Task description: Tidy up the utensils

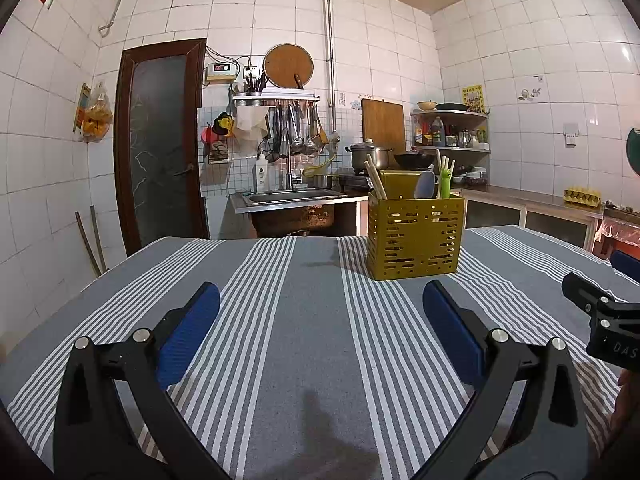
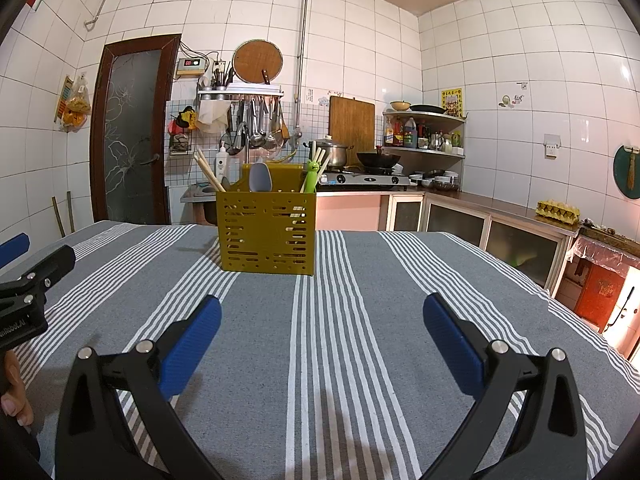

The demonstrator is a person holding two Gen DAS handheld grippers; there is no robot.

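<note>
A yellow perforated utensil holder [image 1: 416, 236] [image 2: 266, 234] stands on the striped tablecloth [image 1: 304, 320] [image 2: 340, 320] at the table's far side. In it stand wooden chopsticks [image 1: 375, 180] [image 2: 208, 174], a grey spoon [image 1: 425, 185] [image 2: 260, 178] and a green utensil [image 1: 445, 182] [image 2: 312, 174]. My left gripper [image 1: 321, 296] hovers open over the cloth, short of the holder, with nothing between its blue pads. My right gripper [image 2: 322, 308] is likewise open and holds nothing. Each gripper's black body shows at the edge of the other's view.
Behind the table are a sink [image 1: 294, 196], a gas stove [image 2: 368, 179] with a pot and a wok, hanging ladles, shelves and a counter [image 2: 500, 208] with an egg tray. A dark door [image 1: 160, 140] is at the left. A hand [image 2: 14, 392] holds the left gripper.
</note>
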